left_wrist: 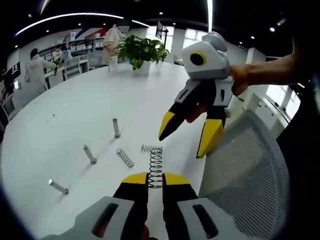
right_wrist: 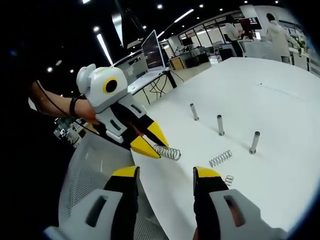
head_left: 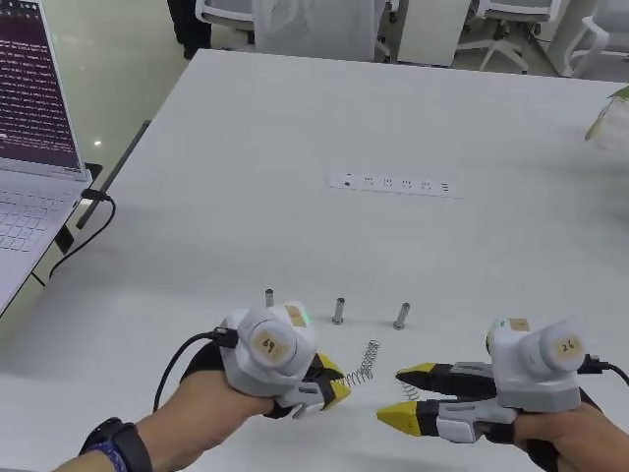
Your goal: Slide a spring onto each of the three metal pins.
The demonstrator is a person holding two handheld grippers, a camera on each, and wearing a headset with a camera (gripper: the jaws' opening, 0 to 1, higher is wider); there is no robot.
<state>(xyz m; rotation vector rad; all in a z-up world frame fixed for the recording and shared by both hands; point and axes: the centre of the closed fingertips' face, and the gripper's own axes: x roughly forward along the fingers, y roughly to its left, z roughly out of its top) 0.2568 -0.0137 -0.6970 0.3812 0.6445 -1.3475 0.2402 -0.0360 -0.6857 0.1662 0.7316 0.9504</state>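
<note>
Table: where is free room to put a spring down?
The table is bare between the strip and the pins, and right of the pins. Crowded: before the pins, with left tool, right tool and springs.

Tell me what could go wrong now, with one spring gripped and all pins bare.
The left gripper pinches the spring by one end only, so it may pivot or pop out before reaching a pin. The open right gripper is close to two loose springs and could knock them away.

A white table [head_left: 295, 118] bears a power strip [head_left: 393, 184], laptop [head_left: 29, 138] at left, office chairs [head_left: 506, 25] beyond
</note>
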